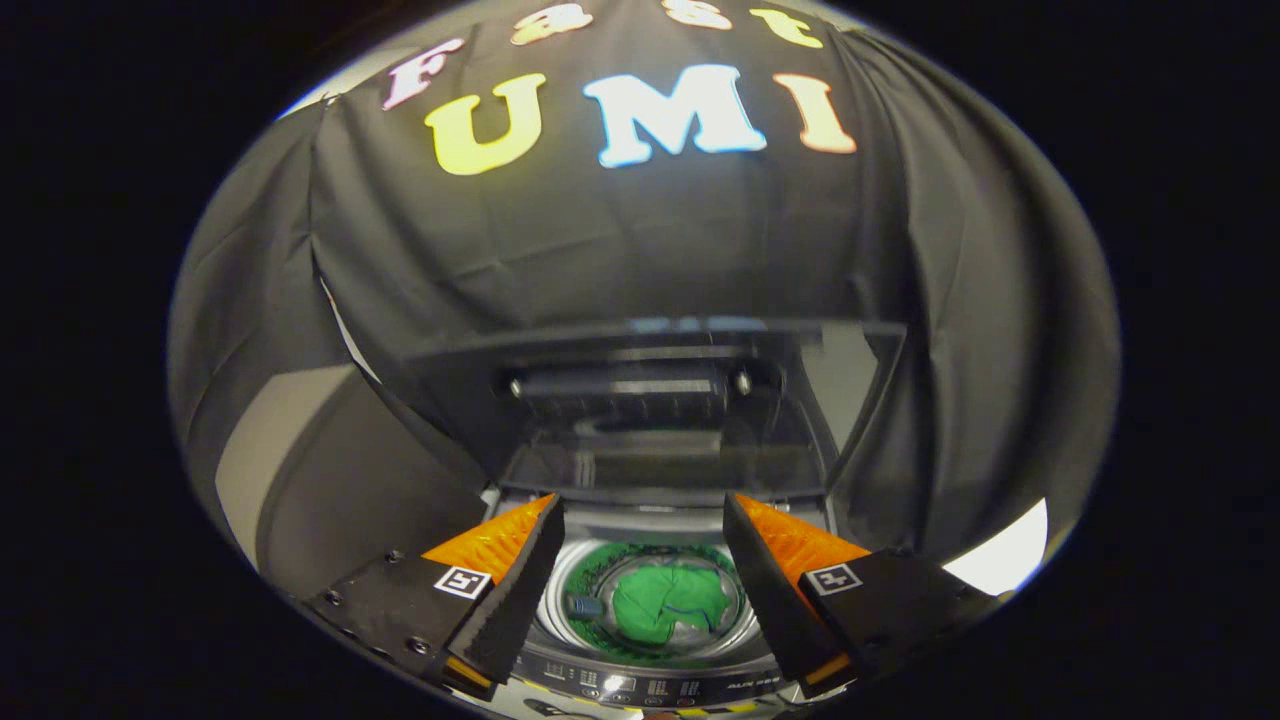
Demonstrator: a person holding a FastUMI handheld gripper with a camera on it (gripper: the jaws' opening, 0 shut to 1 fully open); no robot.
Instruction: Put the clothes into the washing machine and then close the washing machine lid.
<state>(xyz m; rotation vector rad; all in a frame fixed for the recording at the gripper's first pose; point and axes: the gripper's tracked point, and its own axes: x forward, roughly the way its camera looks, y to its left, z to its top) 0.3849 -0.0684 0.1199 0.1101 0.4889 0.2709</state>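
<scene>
The gripper [643, 520] is nearest, with its two fingers spread wide apart and nothing held between them. Just under the fingers runs the control panel [650, 685] of the washing machine [640, 520]; its markings are too small to tell.

Beyond the panel, between the fingers and lower down, is the round drum [560, 610]. The green clothes [668, 598] lie already inside it, crumpled on the bottom. They look soft and light, so I judge they need no more handling.

Further back stands the lid [650, 400], raised up almost upright behind the opening. It is dark and half transparent, with a bar-shaped handle [625, 385] across its middle. I judge the lid is stiff and smooth, perhaps a little slippery, and it turns on a hinge at the far side. The best place to take hold seems to be the handle or the top edge, then to draw it forward and down slowly, because a hard panel may drop fast.
</scene>
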